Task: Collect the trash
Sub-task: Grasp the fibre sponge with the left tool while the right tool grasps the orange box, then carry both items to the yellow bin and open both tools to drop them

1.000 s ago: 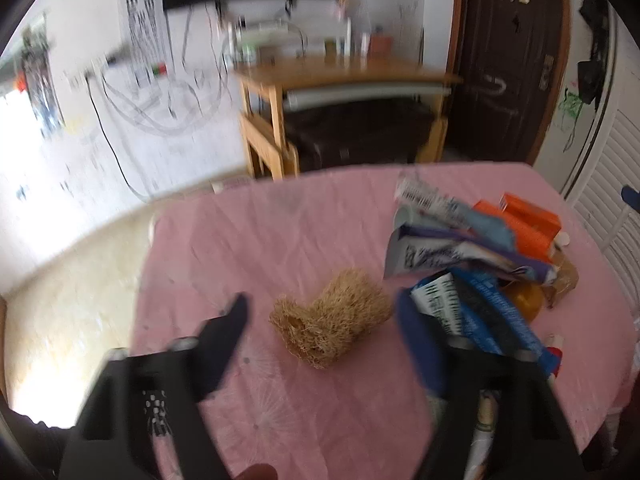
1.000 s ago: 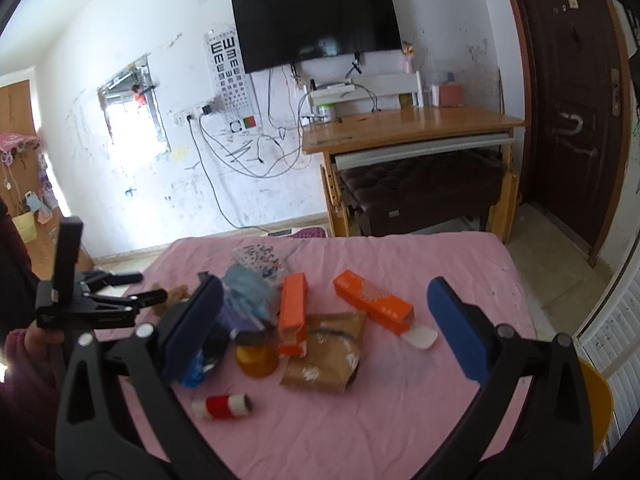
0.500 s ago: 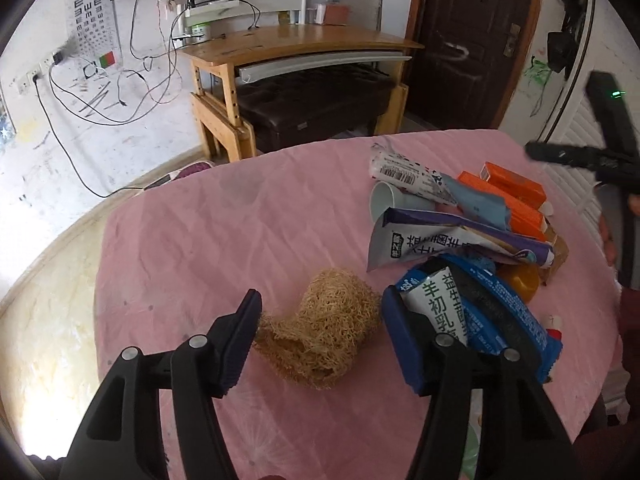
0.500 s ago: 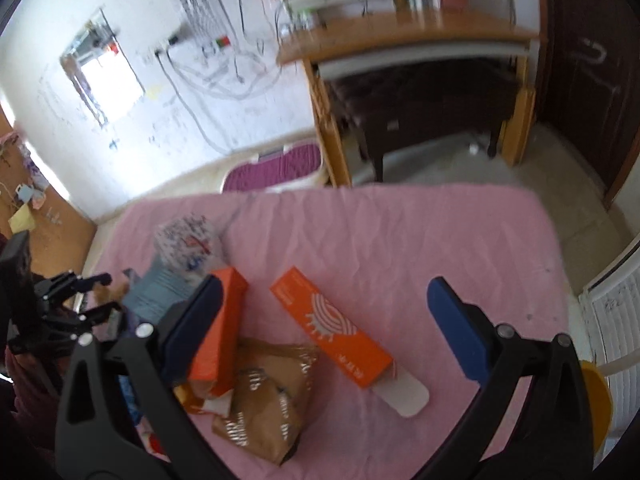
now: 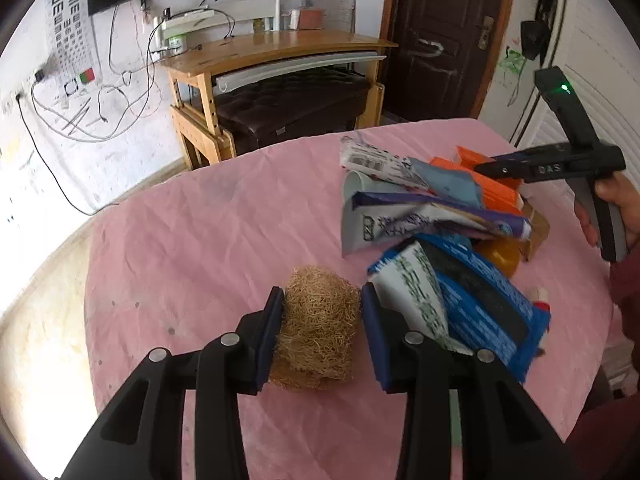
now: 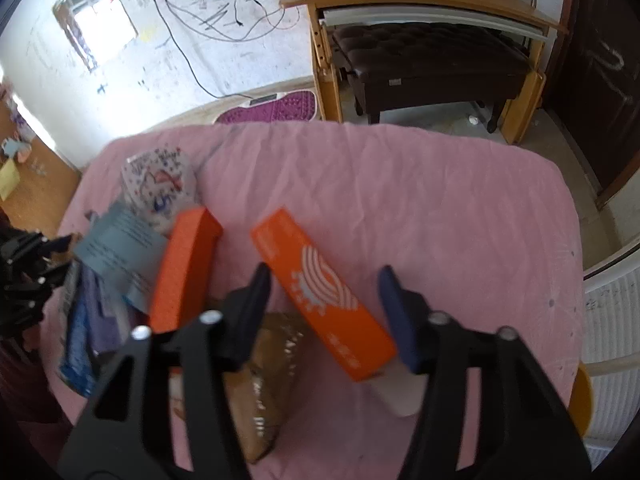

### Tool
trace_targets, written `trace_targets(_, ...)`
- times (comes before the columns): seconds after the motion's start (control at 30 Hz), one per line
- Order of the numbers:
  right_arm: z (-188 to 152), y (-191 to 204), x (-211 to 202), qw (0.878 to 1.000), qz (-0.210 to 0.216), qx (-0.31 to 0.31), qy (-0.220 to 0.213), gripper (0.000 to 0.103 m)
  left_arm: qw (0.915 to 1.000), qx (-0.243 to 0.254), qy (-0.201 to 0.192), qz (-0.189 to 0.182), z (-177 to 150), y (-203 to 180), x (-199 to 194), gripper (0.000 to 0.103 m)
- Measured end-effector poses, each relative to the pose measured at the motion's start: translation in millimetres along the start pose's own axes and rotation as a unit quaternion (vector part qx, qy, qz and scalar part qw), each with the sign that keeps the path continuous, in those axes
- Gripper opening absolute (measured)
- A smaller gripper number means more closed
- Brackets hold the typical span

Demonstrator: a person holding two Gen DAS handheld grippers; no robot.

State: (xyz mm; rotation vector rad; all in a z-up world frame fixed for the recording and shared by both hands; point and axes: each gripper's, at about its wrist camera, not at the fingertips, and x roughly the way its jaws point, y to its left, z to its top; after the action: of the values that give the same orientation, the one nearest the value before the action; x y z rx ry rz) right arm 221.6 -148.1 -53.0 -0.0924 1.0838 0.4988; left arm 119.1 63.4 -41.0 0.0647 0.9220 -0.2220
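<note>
The left gripper (image 5: 322, 312) squeezes a scratchy brown fiber ball (image 5: 318, 330) low in the middle of the frame, on the pink tablecloth (image 5: 224, 232). The right gripper (image 6: 324, 300) is wide apart around an orange box (image 6: 324, 296), not pinching it.

I see a pink tablecloth (image 5: 208, 240) under a straw-tan fibre scrubber (image 5: 318, 316), a blue-and-white packet (image 5: 460, 304) to its right, a purple-edged silver wrapper (image 5: 420, 220) farther off, and an orange box with white stripes (image 6: 320, 292) near a plain orange box (image 6: 184, 268).
</note>
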Motion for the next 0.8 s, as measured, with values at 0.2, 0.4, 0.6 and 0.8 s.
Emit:
trace_targets(0.2, -1, -9, -2, 1.0, -0.011, -0.001, -0.007, 0.023, 0.9992, 0.034, 0.019, 0.004, -1, -6, 1, 0.04)
trace_targets(0.4, 1, -14, 0, 1.0, -0.013, 0.004, -0.013, 0.023, 0.9984, 0.021, 0.05, 0.017, 3, 1, 16, 0.037)
trace_targets(0.6, -6, -23, -19, 0.998, 0.002, 0.029, -0.056, 0.022, 0.999, 0.004, 0.033, 0.029, 1, 0, -9, 0.035)
trace_targets(0.8, -22, -41, -62, 0.992, 0.027, 0.06, -0.112, 0.022, 0.9984, -0.004, -0.012, 0.055, 5, 0, -50, 0.035)
